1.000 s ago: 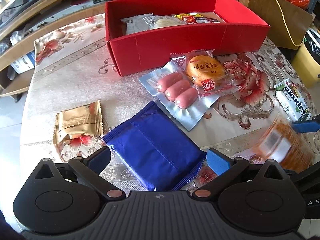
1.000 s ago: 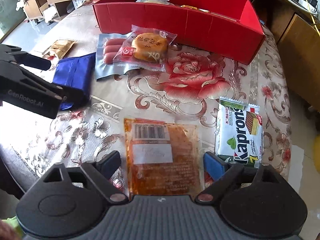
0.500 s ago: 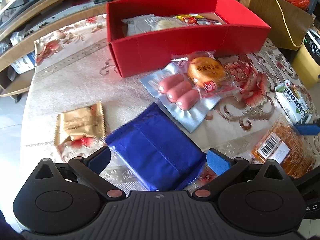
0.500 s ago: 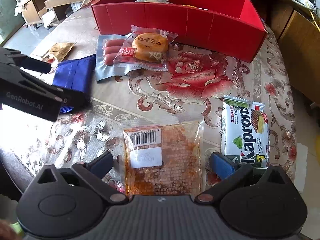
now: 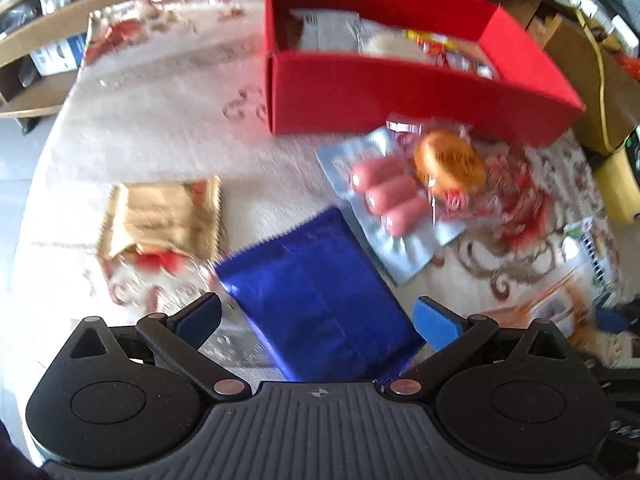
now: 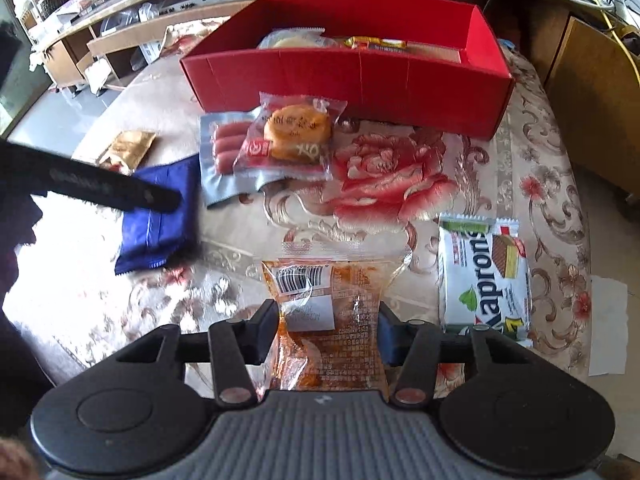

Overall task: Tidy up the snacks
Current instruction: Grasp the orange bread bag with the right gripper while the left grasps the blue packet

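Your left gripper (image 5: 316, 316) hangs spread over the blue packet (image 5: 320, 304), not yet pinched. Your right gripper (image 6: 328, 330) is clamped on the orange sauce pouch (image 6: 332, 312) (desk edge, beside the Kaprons wafers (image 6: 482, 280)). Next call: carry it into the red box (image 6: 360, 76).

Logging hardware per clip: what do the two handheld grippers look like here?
Both match: left gripper and right gripper have ribbed grey bodies, black teardrop side housings with round discs, black linkage arms with copper-coloured pivots, and blue finger pads. No cables or sleeves visible.
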The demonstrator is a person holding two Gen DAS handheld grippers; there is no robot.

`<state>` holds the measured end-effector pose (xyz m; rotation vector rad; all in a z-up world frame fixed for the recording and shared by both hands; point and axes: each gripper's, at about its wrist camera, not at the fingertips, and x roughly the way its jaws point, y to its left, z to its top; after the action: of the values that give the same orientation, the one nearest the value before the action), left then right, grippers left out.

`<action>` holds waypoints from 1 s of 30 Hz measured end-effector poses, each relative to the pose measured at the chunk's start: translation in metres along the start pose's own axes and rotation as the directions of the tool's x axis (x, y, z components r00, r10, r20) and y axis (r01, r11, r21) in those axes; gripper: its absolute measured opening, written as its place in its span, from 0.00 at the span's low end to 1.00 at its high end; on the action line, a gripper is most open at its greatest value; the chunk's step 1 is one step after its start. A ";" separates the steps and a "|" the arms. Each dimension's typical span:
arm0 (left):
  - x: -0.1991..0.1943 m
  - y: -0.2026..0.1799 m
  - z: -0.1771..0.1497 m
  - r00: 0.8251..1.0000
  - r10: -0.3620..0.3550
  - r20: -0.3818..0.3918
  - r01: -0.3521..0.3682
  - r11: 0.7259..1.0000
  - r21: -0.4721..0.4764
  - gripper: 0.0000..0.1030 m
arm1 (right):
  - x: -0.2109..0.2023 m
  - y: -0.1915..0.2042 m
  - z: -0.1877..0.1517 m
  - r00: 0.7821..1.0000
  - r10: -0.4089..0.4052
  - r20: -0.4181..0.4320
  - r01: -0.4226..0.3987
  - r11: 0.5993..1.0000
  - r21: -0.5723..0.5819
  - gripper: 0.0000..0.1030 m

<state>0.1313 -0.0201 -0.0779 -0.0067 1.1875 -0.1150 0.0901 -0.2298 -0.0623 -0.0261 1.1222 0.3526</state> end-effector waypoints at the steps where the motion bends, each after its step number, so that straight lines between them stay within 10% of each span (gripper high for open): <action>1: 0.001 -0.005 -0.001 1.000 0.024 0.006 -0.024 1.000 0.015 1.00 | -0.002 -0.001 0.002 1.000 0.003 0.011 -0.004 1.000 0.007 0.58; 19: -0.013 -0.027 -0.025 0.998 0.032 0.054 -0.043 0.978 0.205 0.74 | -0.014 -0.002 0.005 0.999 0.019 0.051 -0.020 1.000 0.009 0.53; 30: -0.007 -0.015 -0.023 0.998 0.053 0.034 -0.057 0.989 0.134 0.97 | -0.005 -0.002 0.005 1.000 0.022 0.002 -0.022 1.000 -0.004 0.56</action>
<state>0.1057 -0.0328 -0.0791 0.1430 1.1467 -0.1457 0.0926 -0.2320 -0.0559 -0.0165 1.1204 0.3747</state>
